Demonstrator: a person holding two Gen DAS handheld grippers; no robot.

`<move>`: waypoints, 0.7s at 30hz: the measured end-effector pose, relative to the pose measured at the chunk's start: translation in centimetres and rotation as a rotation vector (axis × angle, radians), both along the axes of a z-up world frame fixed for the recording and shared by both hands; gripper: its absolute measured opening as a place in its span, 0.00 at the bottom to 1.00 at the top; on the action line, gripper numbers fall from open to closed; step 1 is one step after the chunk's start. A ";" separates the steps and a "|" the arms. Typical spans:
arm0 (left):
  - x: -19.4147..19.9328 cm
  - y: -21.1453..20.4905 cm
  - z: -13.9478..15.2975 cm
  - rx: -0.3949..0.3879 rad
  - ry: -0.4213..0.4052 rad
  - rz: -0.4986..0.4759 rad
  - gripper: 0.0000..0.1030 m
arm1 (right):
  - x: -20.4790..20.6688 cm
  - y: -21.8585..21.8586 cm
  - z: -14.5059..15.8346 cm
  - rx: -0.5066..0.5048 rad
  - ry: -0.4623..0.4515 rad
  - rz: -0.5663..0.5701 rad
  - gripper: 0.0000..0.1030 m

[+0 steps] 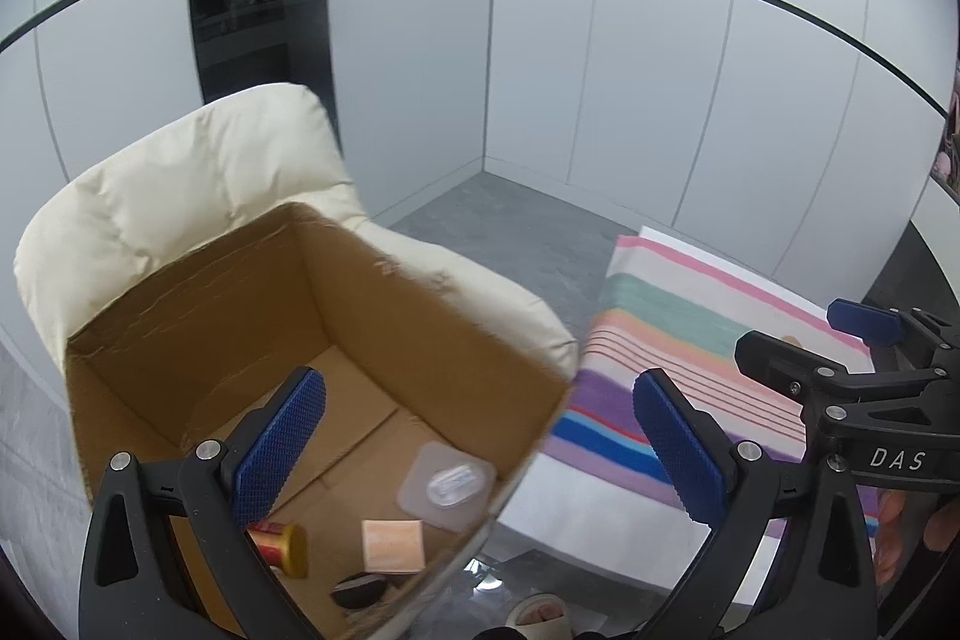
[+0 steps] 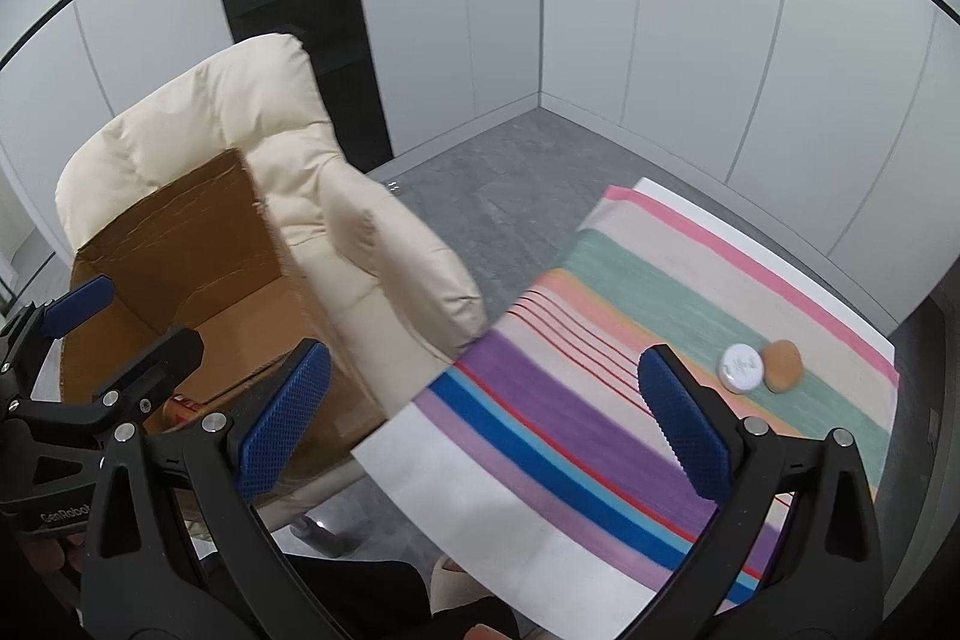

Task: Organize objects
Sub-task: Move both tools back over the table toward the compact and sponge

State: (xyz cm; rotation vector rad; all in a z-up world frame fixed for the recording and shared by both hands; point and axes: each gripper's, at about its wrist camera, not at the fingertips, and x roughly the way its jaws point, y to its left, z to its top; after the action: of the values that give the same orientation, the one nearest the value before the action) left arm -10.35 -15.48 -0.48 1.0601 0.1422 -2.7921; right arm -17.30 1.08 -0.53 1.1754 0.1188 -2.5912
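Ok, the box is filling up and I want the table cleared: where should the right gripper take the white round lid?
The white lid lies flat on the striped cloth, touching the brown ball on its right. Probably best to come from above with the open right gripper, fingers on its near and far rim, avoiding the ball.

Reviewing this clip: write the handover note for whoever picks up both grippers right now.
Left hand-held gripper: open, empty, above the cardboard box on the cream armchair.
Right hand-held gripper: open, empty, over the striped cloth on the table.
Done: the box already holds a clear plastic packet, a peach square pad, a red tube with a gold cap and a dark oval item.
Left: a white round lid and a brown round object, side by side on the cloth's far right. They probably go into the box next.
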 end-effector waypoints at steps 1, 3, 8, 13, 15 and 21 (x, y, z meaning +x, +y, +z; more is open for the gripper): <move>-0.2 0.6 0.0 -0.001 0.000 -0.011 1.00 | 0.0 0.6 0.0 0.000 0.000 -0.010 1.00; -0.5 1.5 0.0 -0.001 0.000 -0.025 1.00 | 0.0 1.6 0.1 -0.002 0.001 -0.027 1.00; -1.3 4.2 0.0 -0.004 -0.001 -0.068 1.00 | 0.1 4.2 0.2 -0.005 0.001 -0.071 1.00; -2.1 6.7 -0.1 -0.007 -0.001 -0.113 1.00 | 0.3 6.9 0.2 -0.003 0.000 -0.115 1.00; -2.4 7.5 -0.1 -0.008 -0.001 -0.130 1.00 | 0.4 7.9 0.1 -0.004 -0.001 -0.133 1.00; -3.4 10.5 -0.1 -0.011 -0.001 -0.181 1.00 | 0.8 11.1 0.1 -0.005 -0.004 -0.182 1.00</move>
State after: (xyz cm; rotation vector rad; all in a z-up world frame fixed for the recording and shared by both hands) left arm -13.74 -5.00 -0.61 1.1240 0.0315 -2.9482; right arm -16.49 12.13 -0.45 1.2424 0.0037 -2.7435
